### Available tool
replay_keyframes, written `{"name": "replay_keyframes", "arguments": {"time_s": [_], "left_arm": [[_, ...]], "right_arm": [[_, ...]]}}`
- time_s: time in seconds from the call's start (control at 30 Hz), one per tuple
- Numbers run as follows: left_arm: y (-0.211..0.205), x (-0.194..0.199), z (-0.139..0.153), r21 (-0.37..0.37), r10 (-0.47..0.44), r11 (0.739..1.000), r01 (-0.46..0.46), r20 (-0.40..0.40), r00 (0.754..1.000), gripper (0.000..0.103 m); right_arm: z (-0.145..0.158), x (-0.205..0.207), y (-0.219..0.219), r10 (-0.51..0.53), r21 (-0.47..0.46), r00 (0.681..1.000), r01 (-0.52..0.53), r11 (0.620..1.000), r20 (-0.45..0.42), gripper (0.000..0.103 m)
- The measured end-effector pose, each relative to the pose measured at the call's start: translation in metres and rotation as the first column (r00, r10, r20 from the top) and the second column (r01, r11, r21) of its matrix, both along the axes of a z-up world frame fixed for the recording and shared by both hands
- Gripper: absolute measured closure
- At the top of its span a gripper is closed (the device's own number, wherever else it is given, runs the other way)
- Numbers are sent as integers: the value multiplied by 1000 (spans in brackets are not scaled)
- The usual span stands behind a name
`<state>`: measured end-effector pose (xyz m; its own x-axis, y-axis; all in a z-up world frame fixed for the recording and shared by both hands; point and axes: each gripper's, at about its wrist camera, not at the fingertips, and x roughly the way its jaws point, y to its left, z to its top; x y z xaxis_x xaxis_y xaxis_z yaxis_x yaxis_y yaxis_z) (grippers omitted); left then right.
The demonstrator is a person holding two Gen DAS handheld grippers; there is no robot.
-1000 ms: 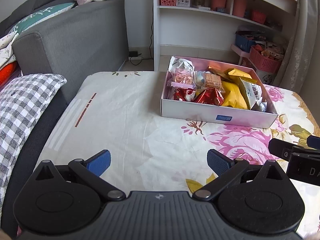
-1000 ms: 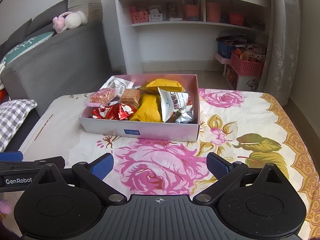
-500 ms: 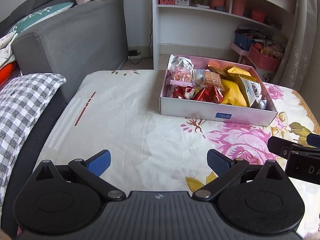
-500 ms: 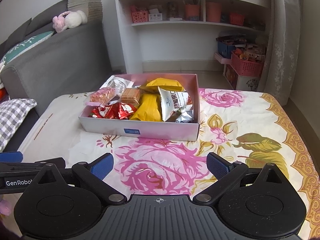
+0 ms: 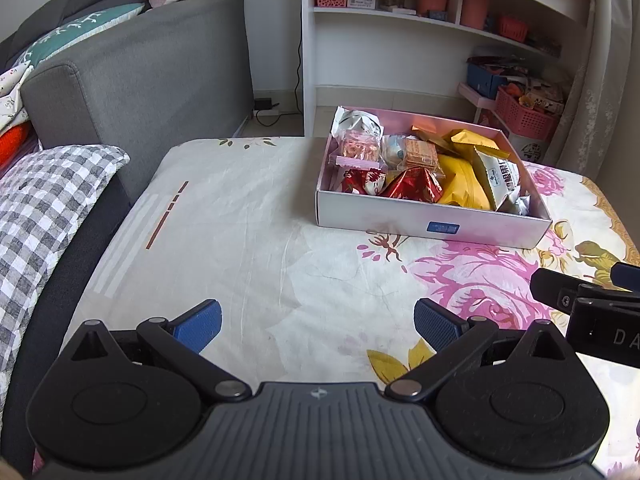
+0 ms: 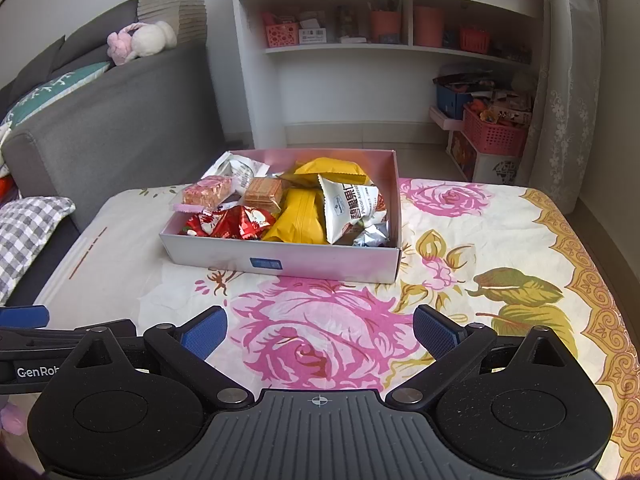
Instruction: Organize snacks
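A pink-lined white box (image 5: 432, 220) (image 6: 280, 258) sits on the flowered cloth, filled with snack packs: red wrappers (image 5: 412, 186) (image 6: 236, 222), yellow bags (image 5: 460, 182) (image 6: 300, 218), a white pecan bag (image 6: 348, 206), a wafer pack (image 5: 420, 152) and a pink bar (image 6: 208, 191). My left gripper (image 5: 318, 326) is open and empty, well short of the box. My right gripper (image 6: 320, 332) is open and empty, also near the front, and shows at the right edge of the left wrist view (image 5: 580, 292).
A grey sofa (image 5: 140, 76) and a checked cushion (image 5: 44, 196) lie to the left. A white shelf unit (image 6: 380, 40) and pink baskets (image 6: 494, 132) stand behind the table. The flowered cloth (image 6: 480, 220) covers the table.
Both views have drawn slightly back from the box; the box looks a little farther away. Both grippers stay open and empty.
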<state>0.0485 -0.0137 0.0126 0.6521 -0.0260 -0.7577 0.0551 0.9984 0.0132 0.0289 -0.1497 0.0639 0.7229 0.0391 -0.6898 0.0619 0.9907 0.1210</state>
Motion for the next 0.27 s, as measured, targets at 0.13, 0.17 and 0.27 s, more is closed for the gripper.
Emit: {"name": "replay_keyframes", "arguments": {"time_s": [0.13,0.17,0.27], "left_arm": [[0,0,0,-4,-1,1000,1,0,1000,0],[0,-1,0,-2,0,1000,0,0,1000,0],[0,0,0,-2,-4,1000,4,-5,1000,0]], "right_arm": [[0,0,0,1,-1,1000,-1,1000,1,2],[0,0,1,1,-1,1000,-1,1000,2,2],[0,0,1,1,0,1000,-1,1000,-1,2]]}}
